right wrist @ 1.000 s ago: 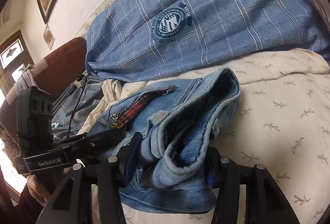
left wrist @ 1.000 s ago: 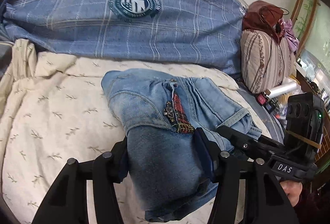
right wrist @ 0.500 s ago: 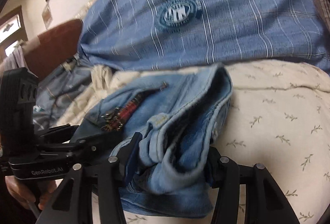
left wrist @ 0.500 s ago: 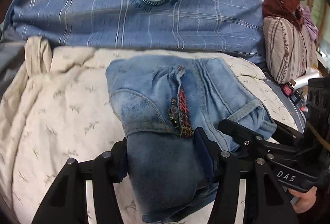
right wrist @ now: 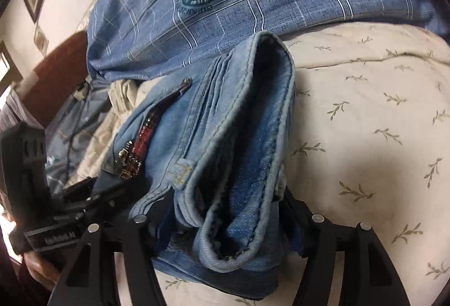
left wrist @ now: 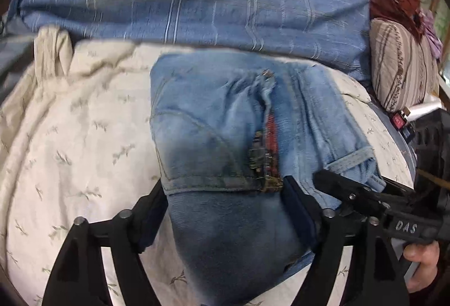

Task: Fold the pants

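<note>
**Q:** On the cream leaf-print bedspread (left wrist: 70, 137), where do the pants sit, and what are the tongs doing?

**R:** The folded jeans (left wrist: 213, 120) lie on the bedspread, just below the blue plaid pillow (left wrist: 197, 10) at twelve o'clock. The left gripper (left wrist: 225, 210) straddles the dark folded end of the jeans. Its jaws are opening, with the denim between them and close against both pads. Whether the pads still press, I cannot tell.

**Q:** And the other one?

**R:** The right gripper (right wrist: 225, 224) stands at the waistband end, at six o'clock in its own view. Its jaws are opening too, with the thick stack of denim layers between them and bulging past the fingers.

**Q:** What does one camera show that the other misses?

**R:** The left wrist view shows a striped cushion (left wrist: 402, 66) at three o'clock and the right gripper with a hand (left wrist: 422, 261) at four. The right wrist view shows the open waistband edge, a belt loop (right wrist: 181, 165), and the left gripper (right wrist: 84, 187) at eight o'clock.
</note>
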Action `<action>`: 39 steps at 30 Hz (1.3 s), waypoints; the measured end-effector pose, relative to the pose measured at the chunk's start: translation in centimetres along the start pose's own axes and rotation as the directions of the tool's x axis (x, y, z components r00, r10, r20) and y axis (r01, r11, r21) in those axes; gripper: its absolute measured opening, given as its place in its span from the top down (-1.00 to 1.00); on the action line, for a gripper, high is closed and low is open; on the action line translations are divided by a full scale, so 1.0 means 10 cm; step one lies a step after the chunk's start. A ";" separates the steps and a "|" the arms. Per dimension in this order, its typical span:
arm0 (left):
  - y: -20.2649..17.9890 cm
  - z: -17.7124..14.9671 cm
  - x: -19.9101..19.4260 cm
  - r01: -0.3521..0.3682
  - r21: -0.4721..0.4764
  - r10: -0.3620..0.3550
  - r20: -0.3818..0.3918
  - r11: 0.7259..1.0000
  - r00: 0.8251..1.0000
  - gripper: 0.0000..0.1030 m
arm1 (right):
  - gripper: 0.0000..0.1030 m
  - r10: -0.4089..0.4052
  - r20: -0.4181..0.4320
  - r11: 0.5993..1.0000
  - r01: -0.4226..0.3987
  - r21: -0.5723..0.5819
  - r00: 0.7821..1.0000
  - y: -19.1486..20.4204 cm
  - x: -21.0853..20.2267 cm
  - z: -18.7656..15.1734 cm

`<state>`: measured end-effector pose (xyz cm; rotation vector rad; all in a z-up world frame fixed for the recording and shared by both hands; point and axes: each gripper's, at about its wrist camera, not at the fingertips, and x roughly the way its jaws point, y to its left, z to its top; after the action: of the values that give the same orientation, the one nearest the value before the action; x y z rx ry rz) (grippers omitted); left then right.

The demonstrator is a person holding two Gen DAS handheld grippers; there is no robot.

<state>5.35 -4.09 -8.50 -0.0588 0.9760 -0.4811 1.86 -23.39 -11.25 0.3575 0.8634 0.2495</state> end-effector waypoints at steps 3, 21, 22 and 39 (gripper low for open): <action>0.12 -0.01 0.06 0.044 -0.072 -0.046 -0.027 0.996 0.999 -0.71 | -0.32 -0.011 -0.003 1.000 0.011 -0.006 1.000 0.01 0.01 -0.01; -0.13 -0.03 -0.25 -0.093 0.105 0.085 0.075 0.990 0.994 -0.70 | -0.45 -0.129 0.068 0.984 0.136 -0.113 0.989 0.20 -0.25 0.02; -0.13 -0.02 -0.27 -0.093 0.106 0.085 0.081 0.990 0.993 -0.70 | -0.47 -0.128 0.049 0.987 0.132 -0.091 0.991 0.15 -0.22 0.02; 0.10 0.00 -0.15 -0.103 0.034 0.102 0.037 0.994 0.994 -0.88 | -0.60 -0.084 -0.008 0.996 0.084 0.002 0.996 -0.04 -0.08 -0.02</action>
<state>5.03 -2.58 -7.58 0.0154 0.9307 -0.4022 1.22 -24.02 -11.00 0.3218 0.8844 0.1718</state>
